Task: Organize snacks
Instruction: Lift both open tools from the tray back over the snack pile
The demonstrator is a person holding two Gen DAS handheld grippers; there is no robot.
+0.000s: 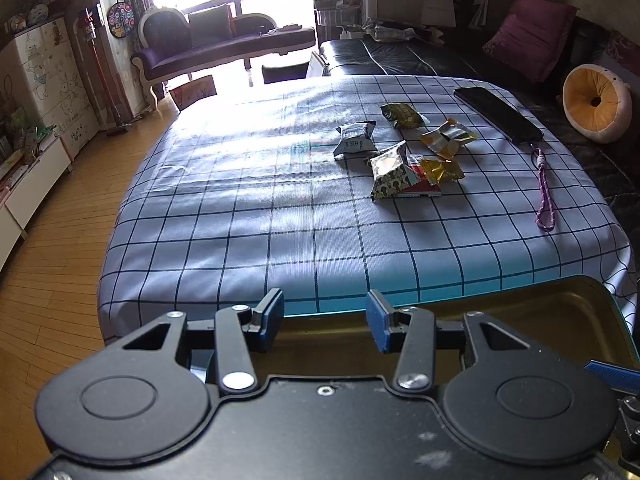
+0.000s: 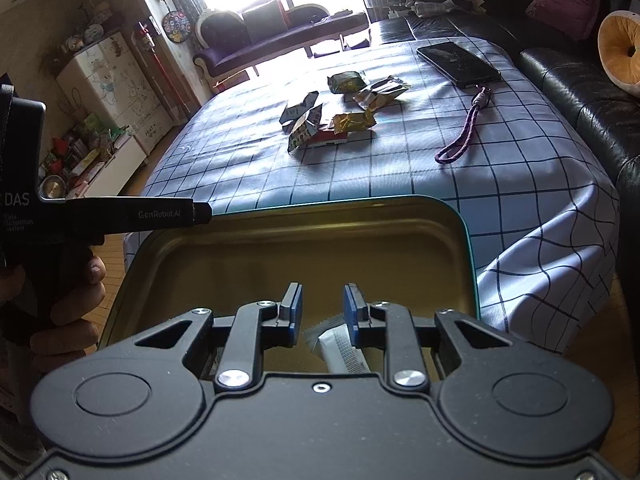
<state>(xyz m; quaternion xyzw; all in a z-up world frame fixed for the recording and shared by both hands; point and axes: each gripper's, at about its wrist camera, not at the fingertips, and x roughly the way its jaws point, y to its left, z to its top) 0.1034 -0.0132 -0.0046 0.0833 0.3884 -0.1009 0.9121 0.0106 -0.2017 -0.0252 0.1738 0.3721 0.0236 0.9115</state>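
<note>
The step in hand looks like filling the tin: it sits at the near edge of the table, gold inside, with one white packet already lying in it. The right gripper hangs over that packet with its jaws parted and nothing pressed between them, so the packet seems to be dropped. The left gripper stands about half open and empty, at the tin's near left rim. The remaining snacks lie in a loose cluster at the far middle of the checked cloth, well apart from the tin, left of a phone and its purple strap. Next, I judge, one gripper must reach far across to a single packet, probably the nearest patterned one, and close on it alone.
</note>
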